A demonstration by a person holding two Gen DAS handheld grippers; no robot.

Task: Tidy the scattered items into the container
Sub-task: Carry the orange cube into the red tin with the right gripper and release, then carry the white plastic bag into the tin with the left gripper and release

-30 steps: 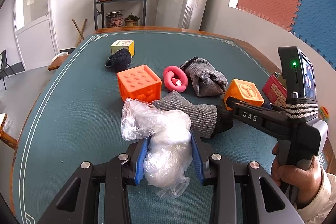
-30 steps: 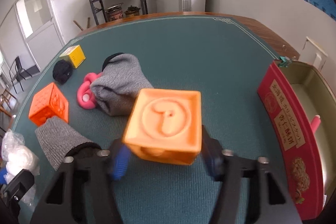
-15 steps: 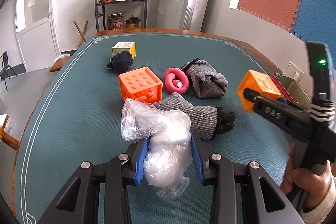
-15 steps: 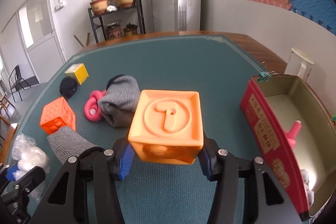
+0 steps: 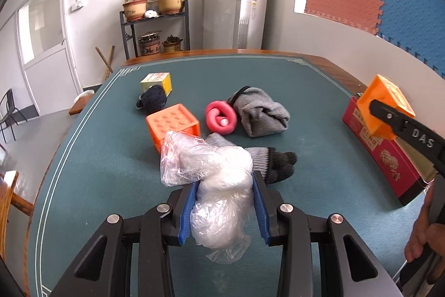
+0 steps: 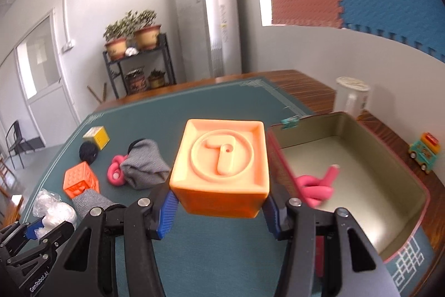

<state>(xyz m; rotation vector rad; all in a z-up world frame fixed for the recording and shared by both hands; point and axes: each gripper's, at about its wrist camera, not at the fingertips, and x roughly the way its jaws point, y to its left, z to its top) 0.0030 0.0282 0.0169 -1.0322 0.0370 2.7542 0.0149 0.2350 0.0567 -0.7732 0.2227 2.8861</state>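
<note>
My left gripper is shut on a crumpled clear plastic bag, held low over the green table. My right gripper is shut on an orange cube with a raised letter on top, lifted above the table beside the open red tin. From the left wrist view the same cube hangs over the tin's red wall. A pink foam twist lies inside the tin.
On the table lie a dimpled orange cube, a pink foam knot, a folded grey sock, a grey glove, a dark ball and a yellow box. A toy bus and a white cup stand beyond the tin.
My right gripper has lifted the orange cube off the table and carried it right, up beside the tin. The left gripper with the bag has barely shifted.
</note>
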